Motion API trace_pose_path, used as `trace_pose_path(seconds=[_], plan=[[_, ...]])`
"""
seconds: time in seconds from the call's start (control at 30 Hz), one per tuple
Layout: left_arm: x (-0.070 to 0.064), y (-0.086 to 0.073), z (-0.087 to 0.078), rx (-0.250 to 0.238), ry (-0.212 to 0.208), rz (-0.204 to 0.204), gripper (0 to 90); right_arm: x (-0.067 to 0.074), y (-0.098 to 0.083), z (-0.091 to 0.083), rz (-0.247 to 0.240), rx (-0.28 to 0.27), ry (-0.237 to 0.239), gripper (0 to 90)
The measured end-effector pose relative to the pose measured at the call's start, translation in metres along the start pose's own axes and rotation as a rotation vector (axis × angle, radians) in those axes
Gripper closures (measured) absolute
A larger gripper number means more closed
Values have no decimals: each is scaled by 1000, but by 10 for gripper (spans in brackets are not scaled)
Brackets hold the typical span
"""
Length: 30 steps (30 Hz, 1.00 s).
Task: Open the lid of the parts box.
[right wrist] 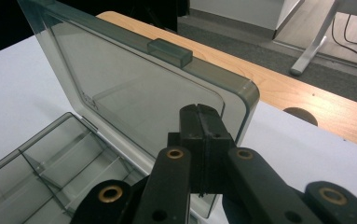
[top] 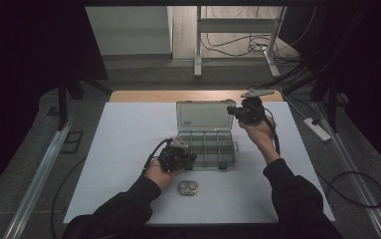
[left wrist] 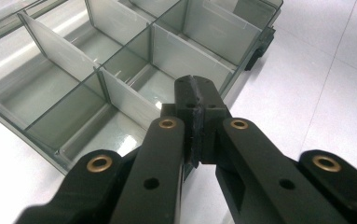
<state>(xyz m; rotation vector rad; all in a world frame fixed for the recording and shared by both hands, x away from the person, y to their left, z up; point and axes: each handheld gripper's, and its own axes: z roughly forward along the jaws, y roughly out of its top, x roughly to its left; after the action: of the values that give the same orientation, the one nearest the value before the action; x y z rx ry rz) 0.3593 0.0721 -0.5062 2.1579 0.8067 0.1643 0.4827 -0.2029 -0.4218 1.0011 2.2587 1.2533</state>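
Note:
A clear grey compartment box stands open in the middle of the white mat, its tray (top: 205, 160) flat and its lid (top: 203, 115) upright behind. My left gripper (top: 190, 158) is at the tray's front left corner. In the left gripper view the left gripper (left wrist: 195, 88) is shut and empty, its tips above a divider wall (left wrist: 129, 98) of the empty compartments. My right gripper (top: 232, 112) is at the lid's right edge. In the right gripper view the right gripper (right wrist: 203, 117) is shut just in front of the lid (right wrist: 120, 88); whether it touches is unclear.
A small round metal case (top: 187, 187) lies on the mat in front of the box, near my left hand. The lid carries a latch tab (right wrist: 169, 51) on its top edge. Behind the mat runs a wooden table edge (right wrist: 306, 95); cables and a white frame stand beyond.

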Motion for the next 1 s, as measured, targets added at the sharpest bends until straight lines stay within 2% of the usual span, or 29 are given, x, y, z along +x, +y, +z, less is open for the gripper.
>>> trace_pose_path(seconds=[0.5,1.0], plan=[[1,0,0,-3,-6,-7,891,-7,6,10,3,-3,-6,896],[0,0,0,-2,-4,-7,891,-16,8,23,36,17,-26,895]])
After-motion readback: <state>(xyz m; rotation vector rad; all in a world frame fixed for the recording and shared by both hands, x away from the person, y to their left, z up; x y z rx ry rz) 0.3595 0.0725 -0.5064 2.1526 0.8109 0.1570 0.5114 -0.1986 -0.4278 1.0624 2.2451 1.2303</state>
